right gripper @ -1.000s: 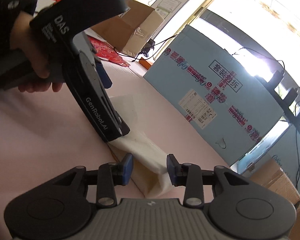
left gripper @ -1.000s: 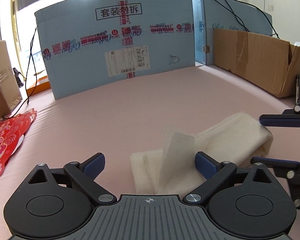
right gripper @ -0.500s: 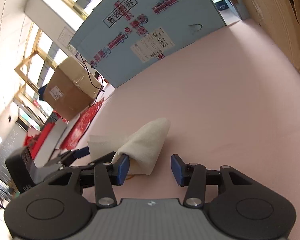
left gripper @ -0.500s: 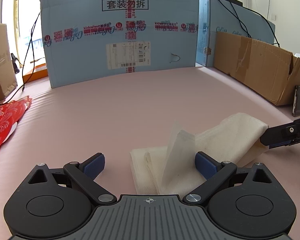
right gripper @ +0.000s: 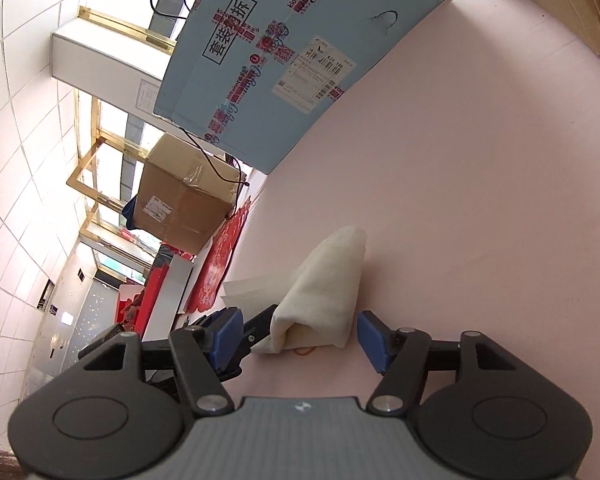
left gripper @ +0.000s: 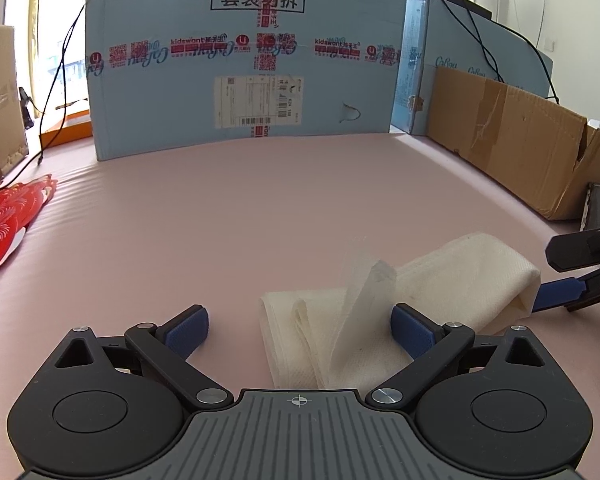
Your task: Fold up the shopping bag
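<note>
shopping bag cream, folded in a strip w/ handle upright.

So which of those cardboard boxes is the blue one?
The big box standing at the back of the pink table, with Chinese lettering and a shipping label; the others are plain brown.

Pale blue printed carton standing on pink table, brown cardboard box right, red patterned cloth left

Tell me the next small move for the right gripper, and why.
Probably ease the right gripper forward and shut it on the raised end of the bag. Its jaws stand open, with that bulging end just ahead between them. The left gripper is open too, so nothing holds the fold, and one flap stands up loose.
</note>
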A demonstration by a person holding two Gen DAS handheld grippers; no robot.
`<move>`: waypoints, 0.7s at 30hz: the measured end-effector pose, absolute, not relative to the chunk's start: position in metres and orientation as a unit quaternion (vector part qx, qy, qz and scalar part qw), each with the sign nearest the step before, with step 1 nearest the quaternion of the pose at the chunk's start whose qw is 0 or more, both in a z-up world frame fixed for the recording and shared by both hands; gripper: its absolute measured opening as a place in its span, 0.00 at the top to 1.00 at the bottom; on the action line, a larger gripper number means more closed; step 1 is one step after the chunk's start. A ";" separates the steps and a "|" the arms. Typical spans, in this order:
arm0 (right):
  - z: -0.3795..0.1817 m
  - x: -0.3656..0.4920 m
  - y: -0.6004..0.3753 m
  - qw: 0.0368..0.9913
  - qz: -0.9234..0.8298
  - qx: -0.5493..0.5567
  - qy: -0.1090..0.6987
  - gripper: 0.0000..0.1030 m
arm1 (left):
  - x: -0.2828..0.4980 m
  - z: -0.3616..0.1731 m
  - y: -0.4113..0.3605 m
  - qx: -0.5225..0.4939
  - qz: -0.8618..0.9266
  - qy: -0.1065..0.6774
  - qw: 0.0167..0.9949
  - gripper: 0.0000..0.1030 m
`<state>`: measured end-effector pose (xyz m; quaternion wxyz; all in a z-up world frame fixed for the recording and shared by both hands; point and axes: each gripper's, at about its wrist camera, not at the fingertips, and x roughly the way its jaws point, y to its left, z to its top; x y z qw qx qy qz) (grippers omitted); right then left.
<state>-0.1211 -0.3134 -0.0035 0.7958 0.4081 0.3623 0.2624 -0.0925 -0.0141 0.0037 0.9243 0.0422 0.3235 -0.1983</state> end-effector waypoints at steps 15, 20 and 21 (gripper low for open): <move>0.002 -0.119 -0.281 0.850 0.210 0.322 0.361 0.79 | -0.104 0.019 -0.003 0.017 -0.200 0.273 0.941 0.04; -0.007 -0.104 -0.292 0.796 0.251 0.416 0.360 0.81 | -0.115 0.036 0.006 0.021 -0.184 0.225 0.957 0.04; -0.009 -0.101 -0.292 0.787 0.260 0.427 0.362 0.82 | -0.117 0.040 0.008 0.020 -0.178 0.214 0.960 0.04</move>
